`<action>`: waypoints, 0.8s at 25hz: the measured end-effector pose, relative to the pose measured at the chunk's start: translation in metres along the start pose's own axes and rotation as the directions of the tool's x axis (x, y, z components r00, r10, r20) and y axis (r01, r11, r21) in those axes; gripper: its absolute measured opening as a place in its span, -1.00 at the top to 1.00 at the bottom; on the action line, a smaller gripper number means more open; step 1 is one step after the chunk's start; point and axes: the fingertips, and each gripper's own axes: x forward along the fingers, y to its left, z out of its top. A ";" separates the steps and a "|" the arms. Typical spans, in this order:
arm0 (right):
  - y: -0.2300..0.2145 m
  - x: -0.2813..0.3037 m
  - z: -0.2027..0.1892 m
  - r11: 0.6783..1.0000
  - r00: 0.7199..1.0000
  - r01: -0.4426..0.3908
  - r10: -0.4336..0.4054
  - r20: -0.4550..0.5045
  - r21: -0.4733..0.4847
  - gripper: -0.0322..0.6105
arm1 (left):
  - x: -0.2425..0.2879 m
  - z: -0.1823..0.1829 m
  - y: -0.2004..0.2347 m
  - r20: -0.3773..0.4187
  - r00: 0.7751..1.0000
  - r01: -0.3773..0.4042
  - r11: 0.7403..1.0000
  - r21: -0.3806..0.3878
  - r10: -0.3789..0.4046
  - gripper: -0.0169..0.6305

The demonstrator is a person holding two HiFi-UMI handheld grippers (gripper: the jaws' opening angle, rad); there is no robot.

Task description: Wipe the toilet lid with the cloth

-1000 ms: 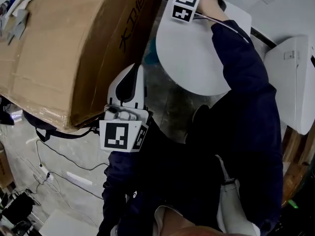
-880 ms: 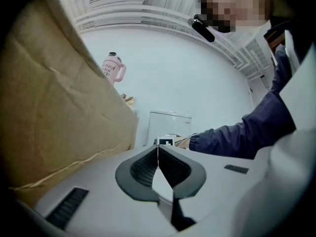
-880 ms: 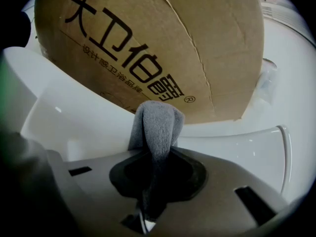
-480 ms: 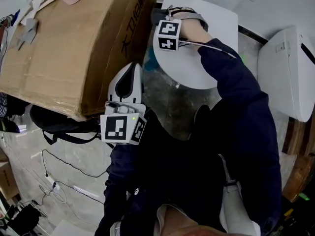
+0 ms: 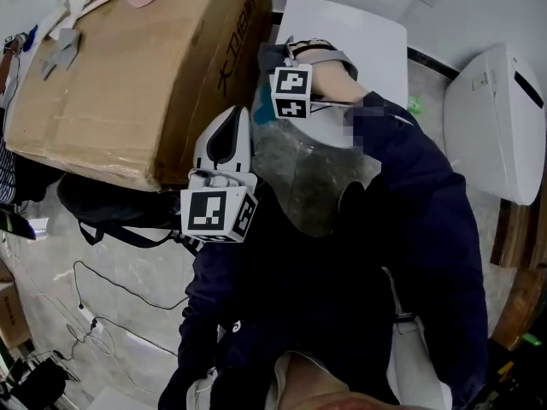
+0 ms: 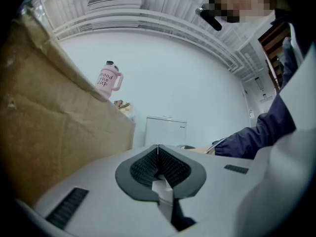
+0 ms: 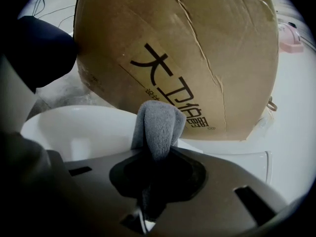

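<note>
My right gripper (image 5: 272, 58) (image 7: 157, 149) is shut on a folded grey cloth (image 7: 159, 125), which sticks out beyond the jaws. It hovers at the left edge of the white toilet lid (image 5: 327, 120) (image 7: 79, 127), close to the cardboard box (image 5: 145, 75) (image 7: 197, 48). My sleeve hides much of the lid in the head view. The left gripper (image 5: 229, 128) (image 6: 158, 152) is shut with nothing in it, held lower down beside the box corner and off the lid.
The white tank (image 5: 346, 28) (image 6: 165, 130) sits behind the lid. A second white toilet (image 5: 496, 118) stands to the right. A pink mug (image 6: 108, 78) rests on the box. A black bag (image 5: 102, 203) and cables (image 5: 111, 289) lie on the floor at left.
The right gripper has carried the cloth from the lid's far end toward its left edge by the box. The left gripper has stayed beside the box.
</note>
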 end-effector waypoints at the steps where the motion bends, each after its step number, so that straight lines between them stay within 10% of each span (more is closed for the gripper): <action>1: 0.005 -0.005 0.002 1.000 1.000 -0.004 0.004 0.006 -0.004 0.70 | -0.001 0.001 0.001 0.001 1.000 0.000 1.000 0.002 0.000 0.90; 20: 0.045 -0.043 0.020 0.991 0.992 -0.101 0.094 0.080 0.085 0.70 | 0.017 0.002 0.007 -0.003 1.000 0.005 0.999 0.039 -0.005 0.90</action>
